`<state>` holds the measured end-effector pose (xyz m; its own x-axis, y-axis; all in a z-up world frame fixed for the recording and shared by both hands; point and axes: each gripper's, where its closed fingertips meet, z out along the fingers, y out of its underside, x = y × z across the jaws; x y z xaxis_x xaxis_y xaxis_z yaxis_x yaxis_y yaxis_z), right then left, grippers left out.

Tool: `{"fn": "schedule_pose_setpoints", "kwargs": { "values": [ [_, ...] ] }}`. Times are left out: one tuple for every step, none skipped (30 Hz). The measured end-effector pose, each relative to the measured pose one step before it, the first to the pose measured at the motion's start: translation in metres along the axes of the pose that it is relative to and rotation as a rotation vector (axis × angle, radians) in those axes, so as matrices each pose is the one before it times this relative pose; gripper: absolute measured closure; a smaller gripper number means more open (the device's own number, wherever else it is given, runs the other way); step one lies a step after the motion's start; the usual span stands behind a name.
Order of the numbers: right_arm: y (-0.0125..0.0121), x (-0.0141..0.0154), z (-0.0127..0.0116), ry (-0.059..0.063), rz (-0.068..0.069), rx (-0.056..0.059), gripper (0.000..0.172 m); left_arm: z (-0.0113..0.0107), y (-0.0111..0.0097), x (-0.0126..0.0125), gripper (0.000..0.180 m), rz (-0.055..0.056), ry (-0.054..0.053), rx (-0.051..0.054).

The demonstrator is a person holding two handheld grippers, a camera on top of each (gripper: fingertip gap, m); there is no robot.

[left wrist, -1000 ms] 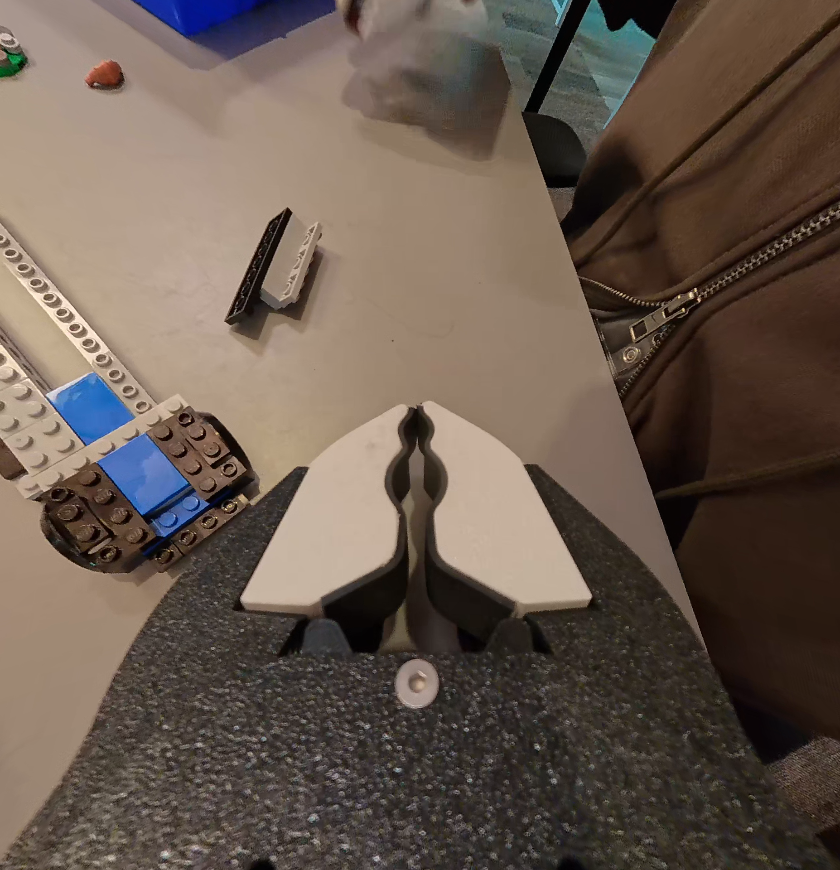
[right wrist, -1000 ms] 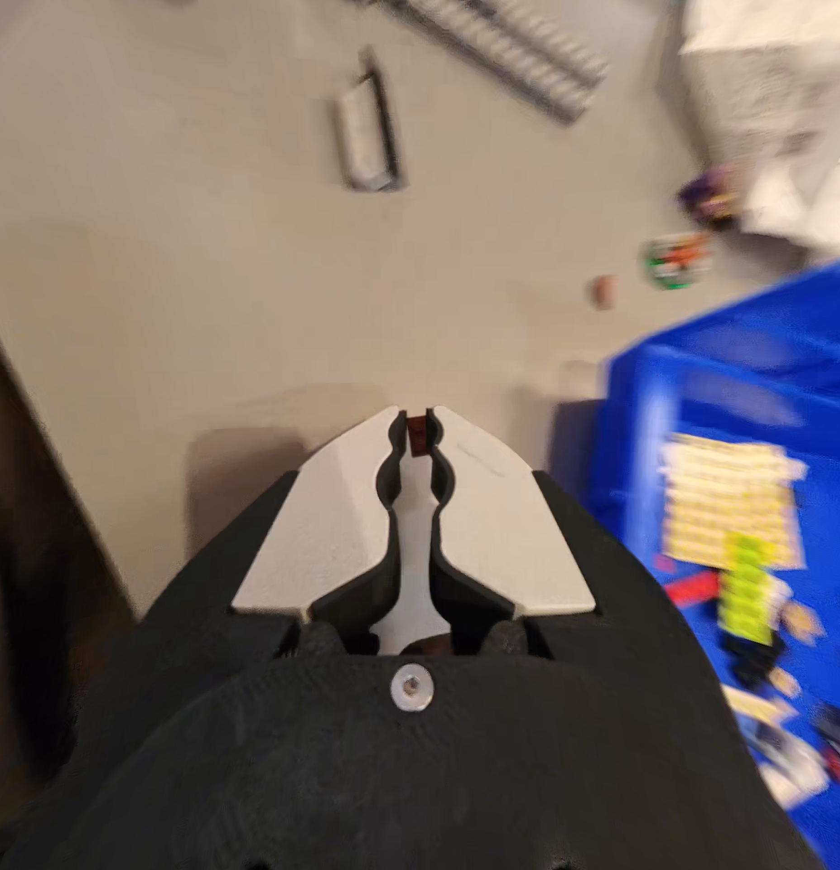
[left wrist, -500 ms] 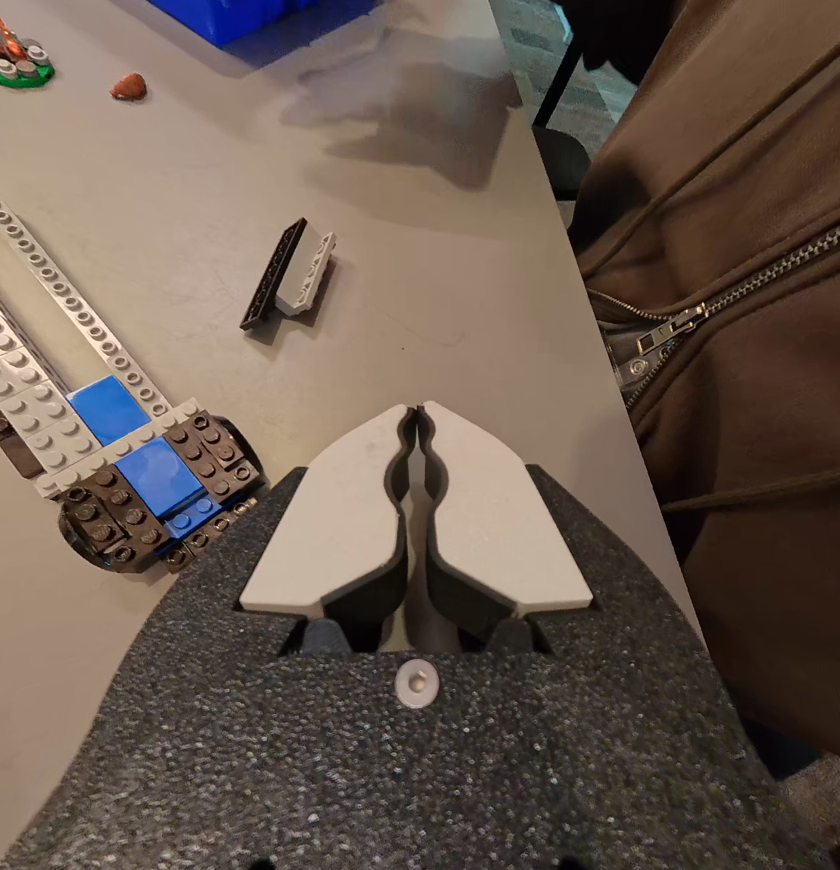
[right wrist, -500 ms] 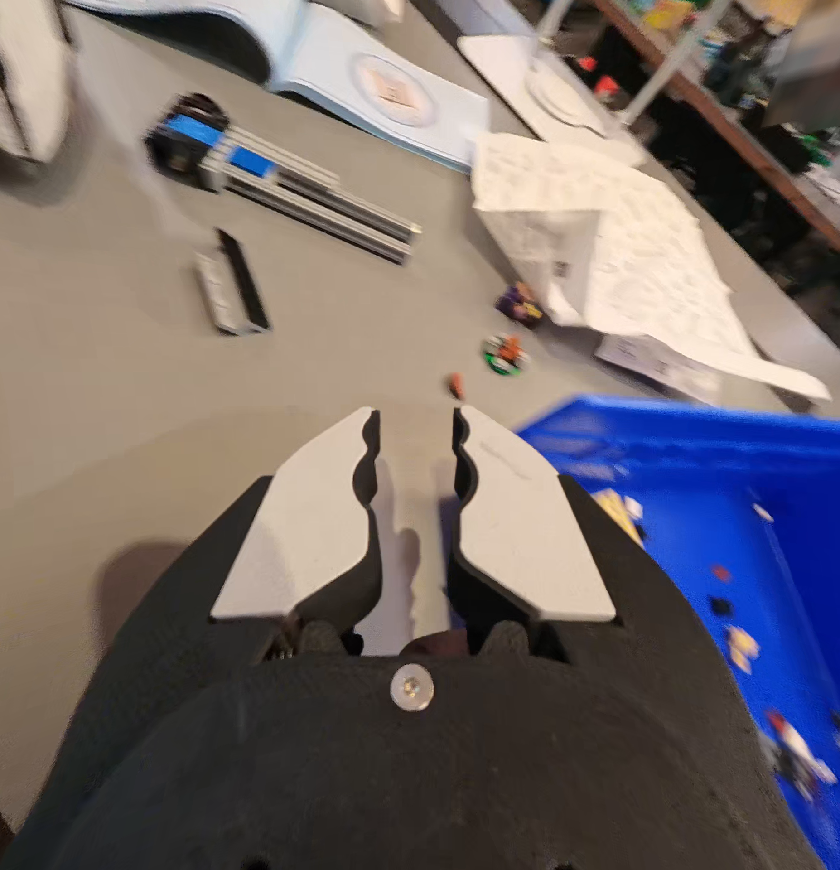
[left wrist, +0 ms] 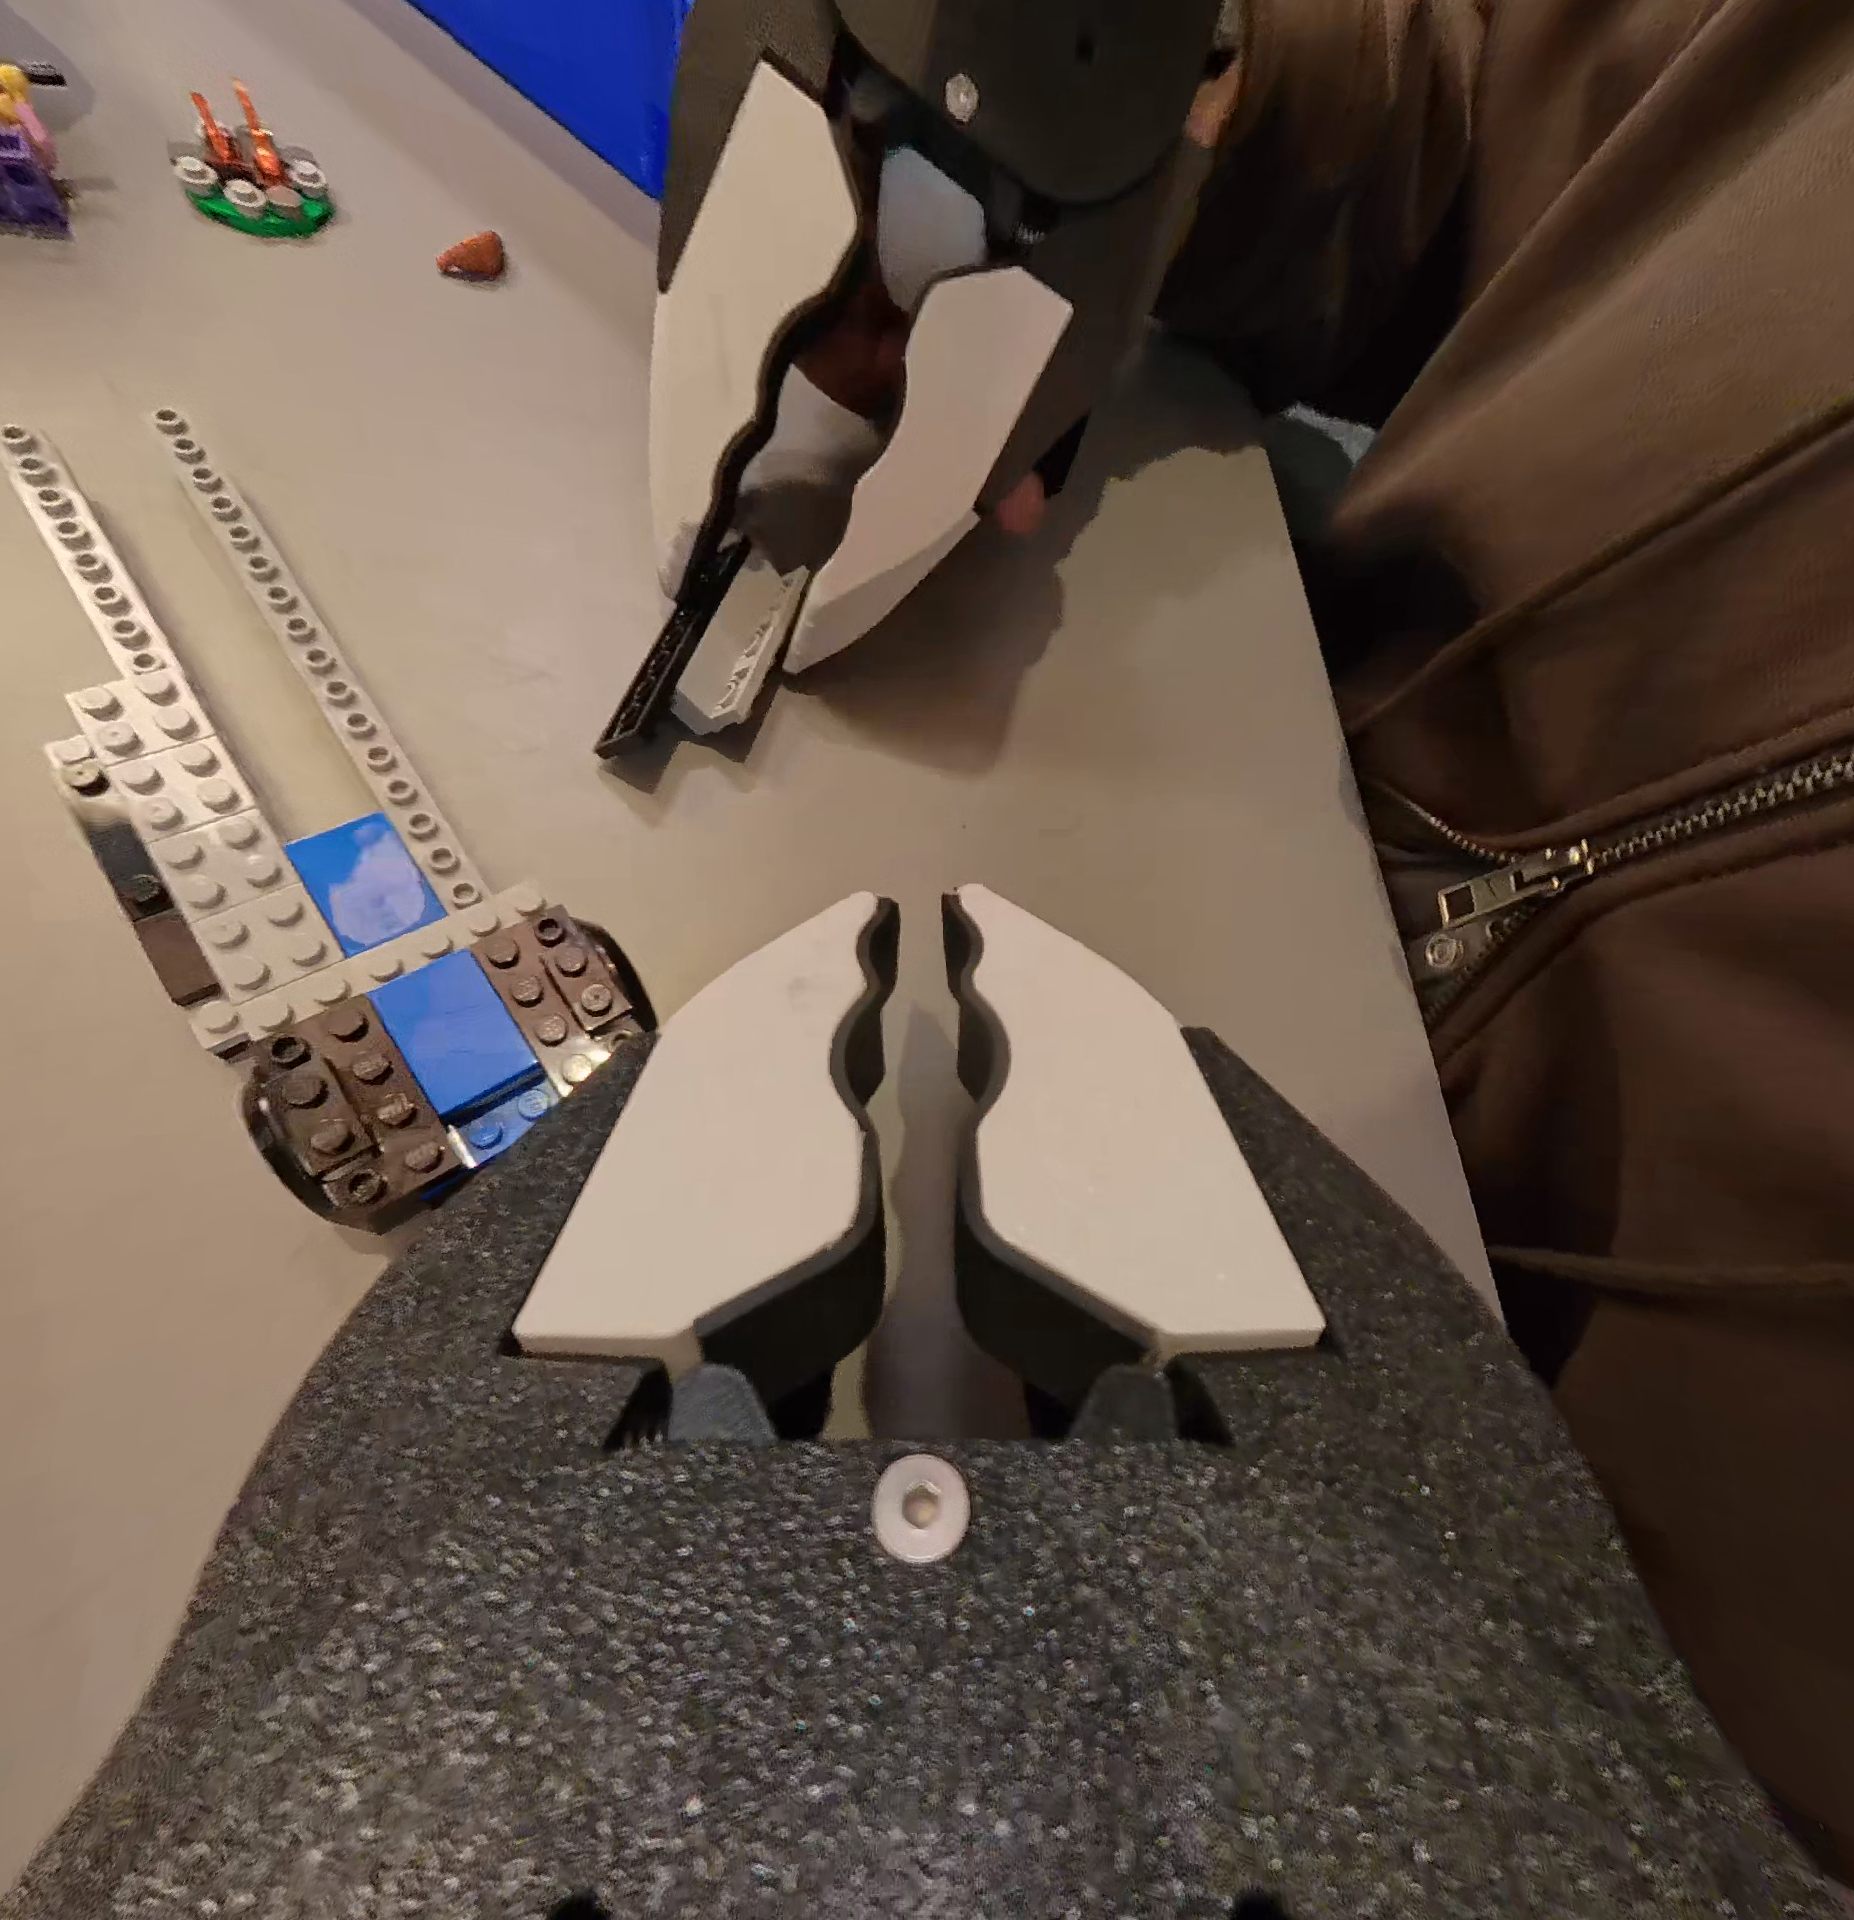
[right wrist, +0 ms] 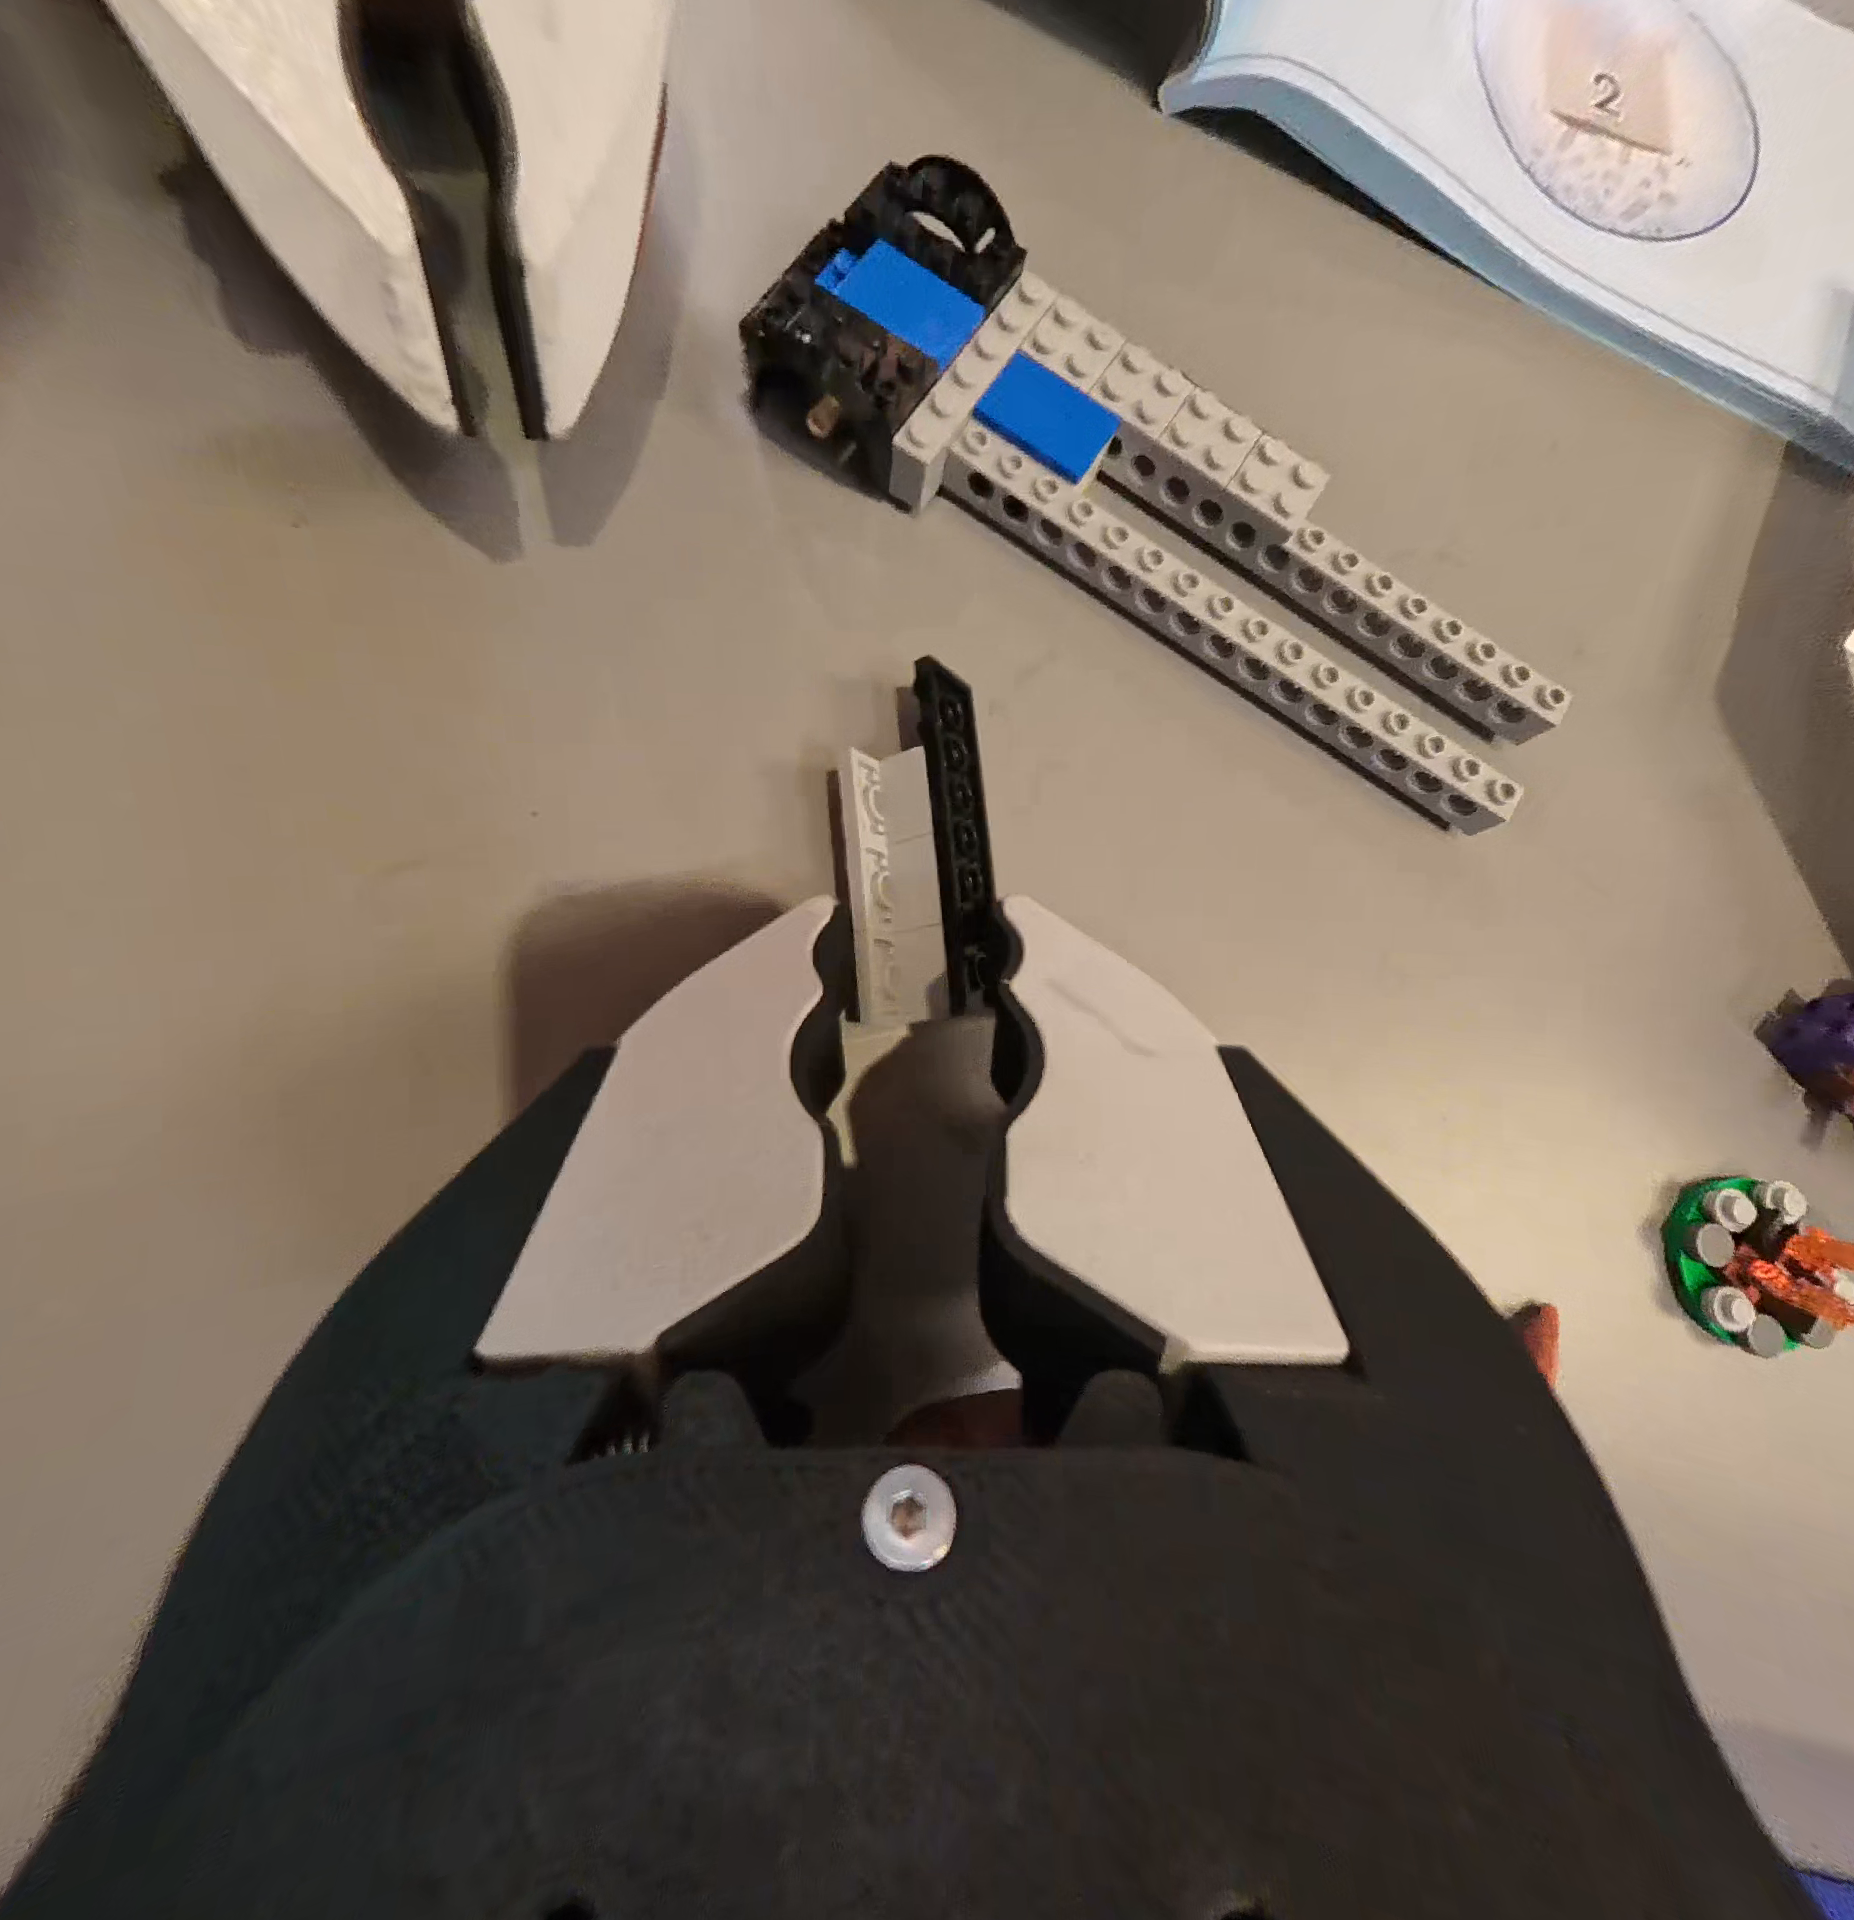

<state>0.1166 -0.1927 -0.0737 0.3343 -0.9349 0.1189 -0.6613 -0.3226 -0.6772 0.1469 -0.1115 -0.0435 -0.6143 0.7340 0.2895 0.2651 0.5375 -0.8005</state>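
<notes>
Right gripper point(right wrist: 915, 935) straddles and pinches the black-and-grey brick piece point(right wrist: 928, 852) lying on the grey table point(right wrist: 279, 779). Left gripper point(left wrist: 920, 906), jaws slightly spread and bare, hovers at 6 o'clock from it; the 2-beam brick assembly point(left wrist: 310, 914) lies at 9 o'clock.

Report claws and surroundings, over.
Left claw open, empty. Right claw astride black-grey piece on table; grip unclear. Blue-grey build nearby, untouched.
</notes>
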Motion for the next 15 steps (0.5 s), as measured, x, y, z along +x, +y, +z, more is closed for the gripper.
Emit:
{"fn": "schedule_pose_setpoints", "kwargs": {
  "values": [
    [-0.00121, 0.00068, 0.00065, 0.0058, 0.0066, 0.008, 0.148, -0.00039, -0.00191, -0.00249, 0.171, -0.02, -0.0082, 0.0135],
    [-0.00247, 0.00057, -0.00015, 0.0101, 0.0081, 0.02, 0.148, -0.00043, -0.00263, -0.00258, 0.171, -0.0232, -0.0079, 0.0171],
    [-0.00454, 0.00142, -0.00093, 0.0184, 0.0131, 0.033, 0.148, -0.00022, -0.00331, -0.00259, 0.17, -0.0273, -0.0068, 0.0219],
    [-0.00606, 0.00087, -0.00168, 0.0177, 0.0152, 0.0408, 0.148, -0.00004, -0.00426, -0.00302, 0.169, -0.0328, -0.0089, 0.0274],
    [-0.00765, 0.00019, -0.00225, 0.0166, 0.0096, 0.0465, 0.148, 0.00038, -0.00494, -0.00343, 0.167, -0.0389, -0.0117, 0.0308],
    [-0.00925, -0.00012, -0.00256, 0.0215, 0.0028, 0.057, 0.148, 0.00057, -0.00544, -0.00338, 0.164, -0.0425, -0.0115, 0.0331],
    [-0.00912, 0.00004, -0.00221, 0.0252, 0.0033, 0.0553, 0.148, 0.00088, -0.00582, -0.00237, 0.162, -0.0411, -0.0053, 0.0358],
    [-0.00813, -0.00048, -0.00136, 0.0231, 0.0042, 0.0469, 0.148, 0.00091, -0.00614, -0.00131, 0.159, -0.0381, 0.0004, 0.038],
    [-0.00741, 0.00004, -0.001, 0.0272, 0.004, 0.0425, 0.148, 0.00106, -0.00527, -0.00053, 0.155, -0.0353, 0.004, 0.0344],
    [-0.00682, 0.00011, -0.0008, 0.0271, 0.0034, 0.0396, 0.148, 0.00122, -0.00451, 0.00121, 0.151, -0.0273, 0.0131, 0.03],
    [-0.00591, -0.00096, -0.0003, 0.0179, 0.0044, 0.0331, 0.148, 0.00117, -0.00454, 0.00355, 0.148, -0.0185, 0.0248, 0.0311],
    [-0.00474, -0.00109, 0.00017, 0.0171, 0.0052, 0.0259, 0.148, 0.00121, -0.00427, 0.00394, 0.146, -0.0142, 0.0227, 0.0307],
    [-0.00378, -0.0016, 0.0004, 0.0154, 0.0003, 0.0207, 0.148, 0.00137, -0.00386, 0.00199, 0.145, -0.0127, 0.0088, 0.0286],
    [-0.00296, -0.0022, 0.0006, 0.012, -0.0066, 0.016, 0.148, 0.00132, -0.00351, 0.00103, 0.145, -0.0109, 0.0022, 0.0256],
    [-0.00238, -0.00205, 0.00059, 0.0135, -0.0117, 0.0114, 0.148, 0.00097, -0.00397, 0.0028, 0.148, -0.0068, 0.0125, 0.0304]
  ]
}}
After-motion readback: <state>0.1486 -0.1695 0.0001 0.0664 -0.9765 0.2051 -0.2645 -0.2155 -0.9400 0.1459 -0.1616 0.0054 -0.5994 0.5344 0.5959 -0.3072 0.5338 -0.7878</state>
